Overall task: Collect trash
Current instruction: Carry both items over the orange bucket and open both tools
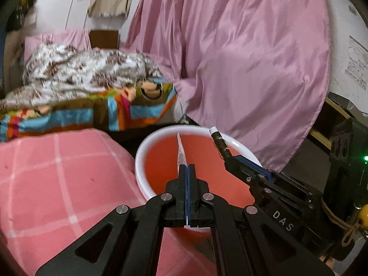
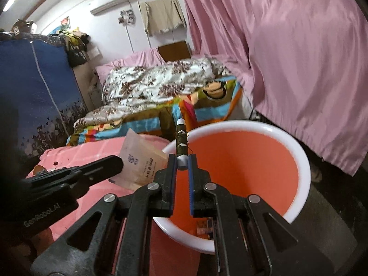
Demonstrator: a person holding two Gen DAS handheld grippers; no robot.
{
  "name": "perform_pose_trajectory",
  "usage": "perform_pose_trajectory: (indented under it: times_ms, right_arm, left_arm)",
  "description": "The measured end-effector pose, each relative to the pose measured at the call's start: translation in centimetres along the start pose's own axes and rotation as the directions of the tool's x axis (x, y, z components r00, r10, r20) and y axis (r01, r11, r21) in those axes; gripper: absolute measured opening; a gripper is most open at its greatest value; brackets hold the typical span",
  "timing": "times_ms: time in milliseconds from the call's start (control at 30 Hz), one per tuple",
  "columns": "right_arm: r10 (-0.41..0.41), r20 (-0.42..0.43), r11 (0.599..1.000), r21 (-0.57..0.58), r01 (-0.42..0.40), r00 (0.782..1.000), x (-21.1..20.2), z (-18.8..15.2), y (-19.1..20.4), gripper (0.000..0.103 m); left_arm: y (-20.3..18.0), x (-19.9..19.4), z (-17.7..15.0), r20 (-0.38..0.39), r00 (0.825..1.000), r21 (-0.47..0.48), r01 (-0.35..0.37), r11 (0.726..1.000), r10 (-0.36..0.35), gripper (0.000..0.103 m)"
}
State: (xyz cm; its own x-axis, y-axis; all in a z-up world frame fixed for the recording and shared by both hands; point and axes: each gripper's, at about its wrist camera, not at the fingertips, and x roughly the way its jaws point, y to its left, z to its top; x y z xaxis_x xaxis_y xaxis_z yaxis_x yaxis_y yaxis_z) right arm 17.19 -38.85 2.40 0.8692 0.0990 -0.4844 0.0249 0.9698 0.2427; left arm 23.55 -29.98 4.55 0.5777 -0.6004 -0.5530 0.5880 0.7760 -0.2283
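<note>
While both grippers hang over the orange bin (image 1: 147,161), the left gripper (image 1: 187,168) has its fingers pressed together on a flat paper packet (image 1: 181,151), which sticks forward edge-on from the fingertips above the bin's mouth. Beside it, the right gripper (image 2: 182,161) clamps the white end of a dark thread spool (image 2: 180,138); the spool juts past its fingers above the white rim, near the pink checked blanket (image 1: 57,172).
</note>
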Motion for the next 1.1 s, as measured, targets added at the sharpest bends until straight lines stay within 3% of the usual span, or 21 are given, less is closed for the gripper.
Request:
perform_pose_trajectory:
  times_ms: [233,500,867,1100]
  right_arm:
    - [-0.015,-0.035,1.0,0.018,0.016,0.999,0.4,-0.3,-0.8,0.017]
    - [-0.03,-0.037,0.999,0.02,0.031,0.999,0.5,-0.1,-0.6,0.017]
    - [-0.057,-0.012,0.997,0.047,0.058,0.998,0.1,0.2,-1.2,0.017]
    - [-0.064,0.027,0.997,0.041,0.063,0.998,-0.6,0.4,-1.0,0.018]
  left_arm:
    - [1.2,1.9,-0.3,-0.096,0.995,-0.064,0.03,0.998,-0.036,0.0]
    - [1.5,2.0,-0.6,-0.12,0.992,-0.064,0.034,0.997,-0.042,0.0]
    - [1.8,1.8,-0.8,-0.115,0.992,-0.072,0.035,0.997,-0.043,0.001]
    - [2.2,0.5,-0.4,-0.06,0.998,-0.092,0.014,0.996,-0.02,0.001]
